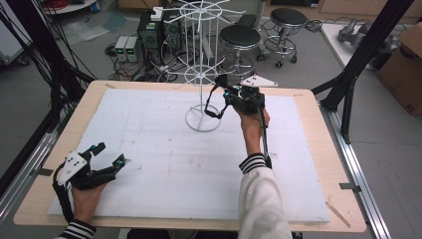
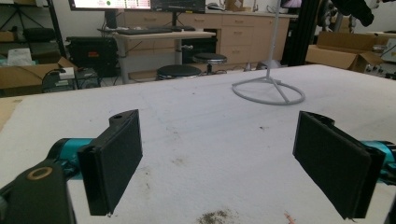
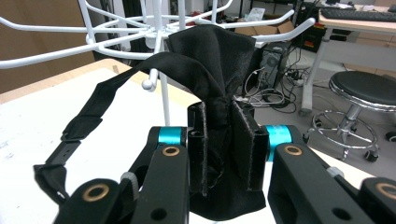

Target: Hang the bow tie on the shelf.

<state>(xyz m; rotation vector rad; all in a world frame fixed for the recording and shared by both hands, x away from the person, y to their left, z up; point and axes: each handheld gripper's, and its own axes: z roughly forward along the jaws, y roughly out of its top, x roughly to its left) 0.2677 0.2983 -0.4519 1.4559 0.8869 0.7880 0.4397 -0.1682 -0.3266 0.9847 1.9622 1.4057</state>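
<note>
The right gripper [image 3: 219,144] had its 2 jaws pressed in on a bunch of black fabric [image 3: 212,70], pinching it at a gathered waist so the cloth flared out above the jaws and hung in a fold below them. The fabric looked soft and matte, and a flat black strap [image 3: 88,116] ran off it, sloping down and away toward a stiffer stitched end near the table. In the high view that strap [image 1: 211,102] drooped in a loop from the right gripper [image 1: 244,97], held up over the far middle of the table beside the white wire rack [image 1: 201,64]. Whether the cloth touched a rack hook [image 3: 148,84] was hard to tell; it sat very close. The rack was thin white wire, with spoked tiers of arms on 1 upright pole and a ring base [image 2: 268,91].

The left gripper [image 2: 217,158] rested low at the near left, its jaws spread wide with nothing between them, their flat black pads [image 2: 116,158] rectangular and finely textured. Beneath lay a white foam sheet [image 1: 164,164], scuffed and flecked with dirt, on a pale wooden table [image 1: 318,149].
</note>
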